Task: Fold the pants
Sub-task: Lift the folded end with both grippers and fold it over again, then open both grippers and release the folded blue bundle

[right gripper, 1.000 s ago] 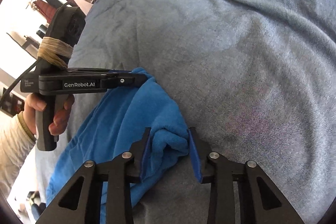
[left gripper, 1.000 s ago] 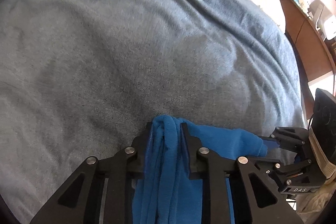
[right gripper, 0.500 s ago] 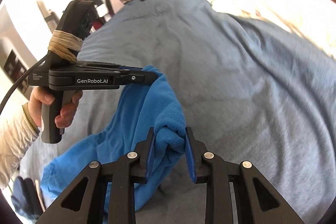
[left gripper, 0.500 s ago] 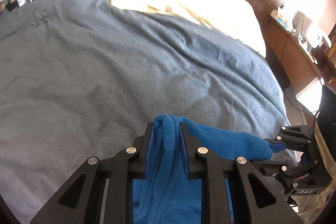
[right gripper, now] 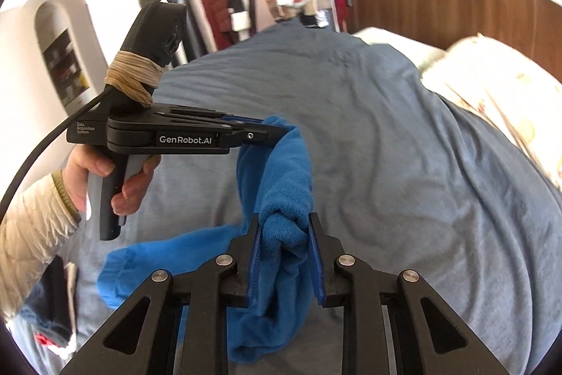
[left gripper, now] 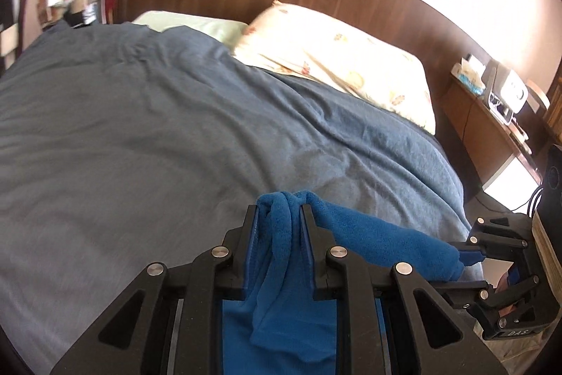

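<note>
The bright blue fleece pants [left gripper: 368, 241] hang lifted above the grey-blue bed blanket [left gripper: 140, 136], the left gripper [left gripper: 281, 217] and, at its 3 o'clock, the right gripper [right gripper: 283, 231] each clenched on a bunched edge.

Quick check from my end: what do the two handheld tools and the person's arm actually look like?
Both are matte black, with silver pivot screws and blue finger pads. The left tool has white "GenRobot.AI" lettering, a pistol handle, a tan band wrapped round its top and a black cable. The right tool reads "DAS". The left hand is bare, with a cream quilted sleeve.
</note>
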`<state>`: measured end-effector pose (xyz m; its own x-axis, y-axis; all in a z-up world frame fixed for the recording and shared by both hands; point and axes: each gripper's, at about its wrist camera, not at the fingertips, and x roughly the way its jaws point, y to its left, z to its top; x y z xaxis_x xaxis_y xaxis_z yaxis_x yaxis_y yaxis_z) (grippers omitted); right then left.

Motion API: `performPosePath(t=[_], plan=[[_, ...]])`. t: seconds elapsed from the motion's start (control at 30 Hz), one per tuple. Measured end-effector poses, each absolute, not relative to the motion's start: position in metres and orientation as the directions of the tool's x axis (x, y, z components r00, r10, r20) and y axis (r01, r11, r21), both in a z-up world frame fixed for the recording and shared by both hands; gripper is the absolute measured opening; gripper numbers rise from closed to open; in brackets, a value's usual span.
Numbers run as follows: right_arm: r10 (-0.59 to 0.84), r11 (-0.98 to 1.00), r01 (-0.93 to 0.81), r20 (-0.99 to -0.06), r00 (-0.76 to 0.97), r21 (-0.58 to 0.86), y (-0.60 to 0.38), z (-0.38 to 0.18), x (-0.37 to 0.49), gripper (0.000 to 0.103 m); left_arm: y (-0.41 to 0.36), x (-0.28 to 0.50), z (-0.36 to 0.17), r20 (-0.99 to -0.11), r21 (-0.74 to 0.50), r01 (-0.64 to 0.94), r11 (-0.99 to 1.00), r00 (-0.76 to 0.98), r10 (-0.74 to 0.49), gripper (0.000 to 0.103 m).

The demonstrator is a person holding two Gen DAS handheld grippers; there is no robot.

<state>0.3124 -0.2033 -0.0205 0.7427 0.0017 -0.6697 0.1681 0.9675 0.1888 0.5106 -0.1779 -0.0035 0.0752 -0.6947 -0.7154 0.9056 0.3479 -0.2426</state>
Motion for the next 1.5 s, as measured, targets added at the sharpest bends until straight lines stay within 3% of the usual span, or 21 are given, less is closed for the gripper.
performPosePath(t=[0.37,0.7,0.83,1.1,1.5], plan=[[0.073,0.994,-0.004,-0.656,0.752,0.107,-0.117,-0.010,0.314,0.025,-0.079,0.501,0.001,-0.707,-0.241,0.856,0.457,0.168,-0.687,0.022],[0.161,0.986,-0.151,-0.677,0.718,0.074,-0.044,-0.027,0.318,0.024,0.003,0.494,-0.025,-0.755,-0.244,0.800,0.548,0.198,-0.625,0.019],[0.186,0.977,-0.203,-0.695,0.694,0.058,-0.017,-0.037,0.318,0.024,0.027,0.492,-0.036,-0.777,-0.238,0.787,0.569,0.197,-0.598,0.013],[0.223,0.958,-0.284,-0.716,0.661,0.035,0.026,-0.049,0.319,0.024,0.067,0.490,-0.051,-0.808,-0.232,0.760,0.607,0.197,-0.556,0.012],[0.270,0.889,-0.457,-0.775,0.571,-0.027,0.070,-0.077,0.311,0.023,0.086,0.480,-0.084,-0.916,-0.086,0.851,0.518,0.137,-0.378,0.012]])
